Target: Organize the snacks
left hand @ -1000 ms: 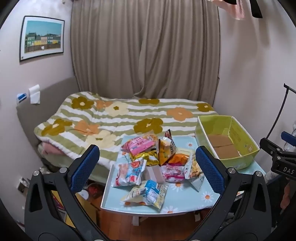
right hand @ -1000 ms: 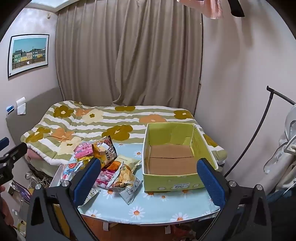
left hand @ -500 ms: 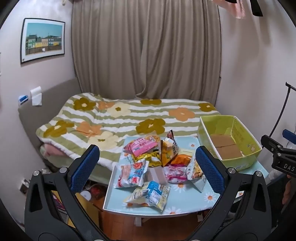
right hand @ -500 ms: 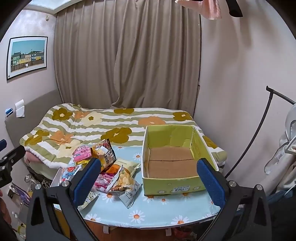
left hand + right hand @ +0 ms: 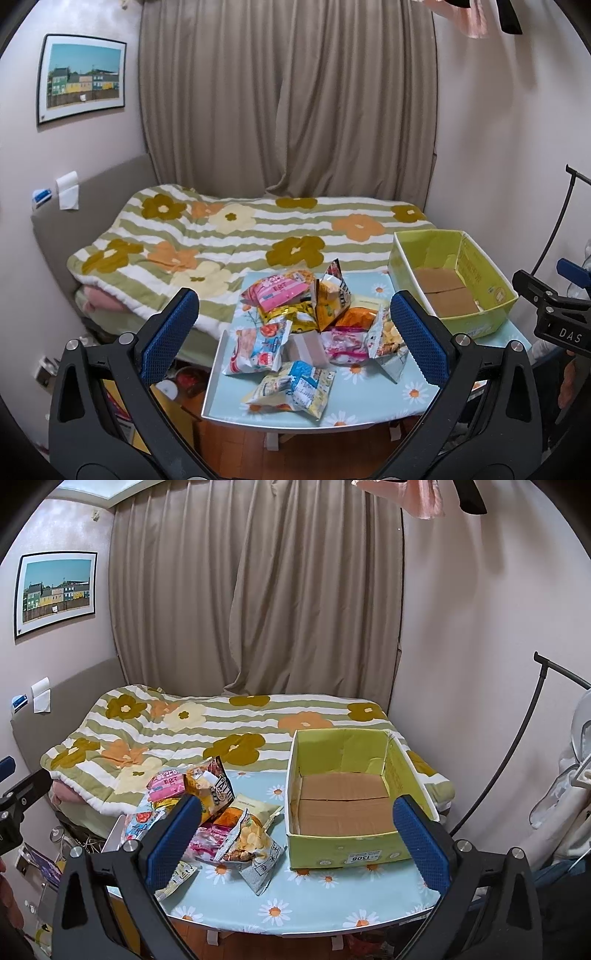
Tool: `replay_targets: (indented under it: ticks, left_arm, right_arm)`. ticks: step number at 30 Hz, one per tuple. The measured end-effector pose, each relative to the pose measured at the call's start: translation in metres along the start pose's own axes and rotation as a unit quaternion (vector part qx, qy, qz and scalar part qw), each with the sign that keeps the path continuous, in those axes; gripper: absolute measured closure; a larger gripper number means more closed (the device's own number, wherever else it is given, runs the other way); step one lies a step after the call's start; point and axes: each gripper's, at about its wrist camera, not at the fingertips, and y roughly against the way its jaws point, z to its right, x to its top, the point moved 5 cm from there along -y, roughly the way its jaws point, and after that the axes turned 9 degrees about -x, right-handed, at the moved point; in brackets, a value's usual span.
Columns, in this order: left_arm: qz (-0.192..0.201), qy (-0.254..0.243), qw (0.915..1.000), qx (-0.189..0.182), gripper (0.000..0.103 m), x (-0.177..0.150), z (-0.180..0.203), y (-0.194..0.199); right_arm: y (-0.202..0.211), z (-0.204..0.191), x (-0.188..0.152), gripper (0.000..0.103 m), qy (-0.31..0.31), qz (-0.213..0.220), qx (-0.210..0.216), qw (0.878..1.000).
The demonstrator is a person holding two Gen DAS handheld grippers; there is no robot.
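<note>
While unheld, snacks point(image 5: 303, 325) seemingly beyond left claw point(image 5: 295, 328).

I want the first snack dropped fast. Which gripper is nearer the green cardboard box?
Right. The right gripper faces the green cardboard box head-on; the left gripper faces the snack pile, with the box off to its right.

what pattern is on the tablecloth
Light blue with white daisies that have orange centres. The tablecloth shows best in the right wrist view, in front of the box.
</note>
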Motion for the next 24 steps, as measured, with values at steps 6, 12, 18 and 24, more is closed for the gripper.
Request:
replay_targets:
  ticks: [6, 12, 18, 24]
  left_arm:
    - [-0.001, -0.002, 1.0, 0.001, 0.0, -0.0004, 0.0015, -0.0008]
    - [-0.003, -0.001, 1.0, 0.0, 0.0, -0.0015, 0.0029, -0.0013]
    - [-0.005, -0.002, 1.0, -0.001, 0.0, -0.0017, 0.0034, -0.0021]
    - [-0.006, -0.002, 1.0, -0.001, 0.0, -0.0026, 0.004, -0.0026]
  right_arm:
    - [0.0014, -0.0014, 0.0001, 0.0, 0.0, -0.001, 0.002, 1.0]
    - [0.002, -0.0036, -0.0007, 0.0, -0.004, -0.004, 0.006, 1.0]
    - [0.0019, -0.0035, -0.001, 0.0, -0.003, -0.004, 0.005, 1.0]
    - [0.0038, -0.0021, -0.0032, 0.0, -0.003, -0.006, 0.009, 1.0]
